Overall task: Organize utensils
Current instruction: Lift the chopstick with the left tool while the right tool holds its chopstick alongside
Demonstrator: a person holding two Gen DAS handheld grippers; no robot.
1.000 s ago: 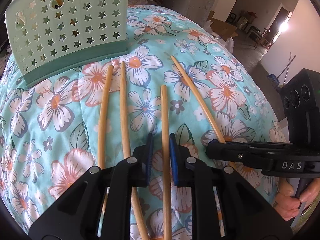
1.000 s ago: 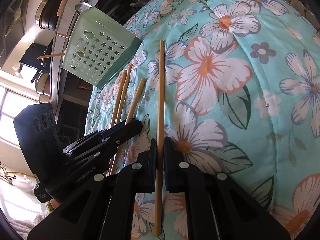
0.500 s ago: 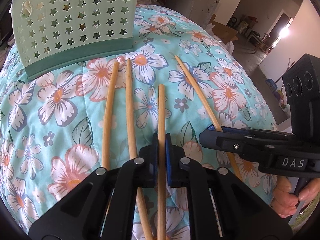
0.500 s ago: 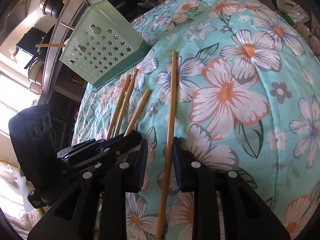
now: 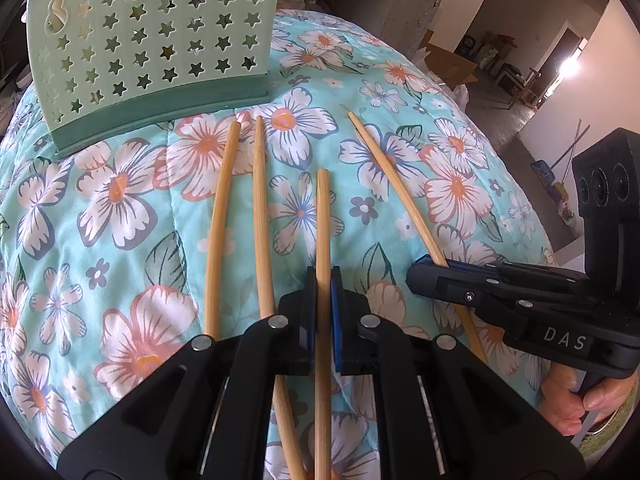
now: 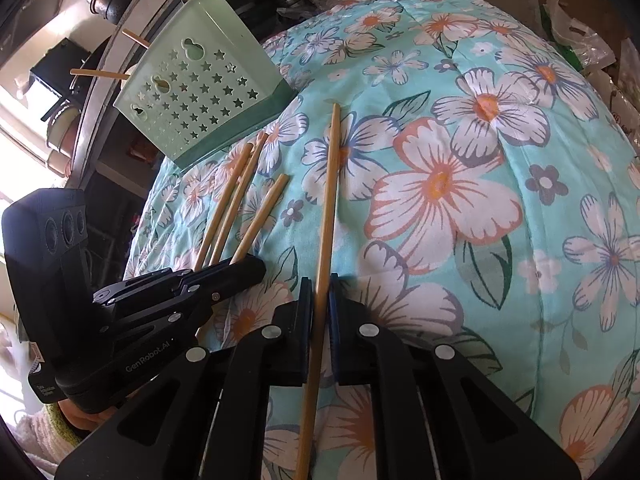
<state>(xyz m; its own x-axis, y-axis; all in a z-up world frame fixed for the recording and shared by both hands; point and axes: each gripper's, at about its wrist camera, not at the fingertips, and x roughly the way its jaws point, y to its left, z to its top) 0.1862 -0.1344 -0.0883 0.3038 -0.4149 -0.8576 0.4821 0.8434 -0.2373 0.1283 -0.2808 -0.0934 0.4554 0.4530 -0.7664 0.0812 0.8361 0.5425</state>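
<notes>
I am holding my left tongs [image 5: 323, 276] pinched shut on a bamboo chopstick [image 5: 322, 216], gripping it partway along its length so that the free end is sticking out ahead of the tips over the floral quilt [image 5: 120, 240]. The stick's near end is running back under the tongs toward me.

My right tongs [image 6: 320, 284] are squeezing a second chopstick [image 6: 329, 200] the same way; the jaws have just been closing and the pads are now pressing on the stick from both sides. This one is longer in view, reaching well ahead of the tips and trailing back beneath the tongs.

Two more chopsticks [image 5: 236, 208] are lying side by side on the quilt just to the left of my left tongs, almost parallel, with their far ends pointing at the basket. The nearer of the pair is passing under the left finger of those tongs.

The green star-punched utensil basket [image 5: 152, 40] is standing on the quilt well ahead of my left tongs and a little to the left, and ahead-left of my right tongs too. A few sticks are already poking out of its holes and top.

In the left wrist view my right tongs are showing off to the right, with a hand [image 5: 576, 404] wrapped around their handle.
</notes>
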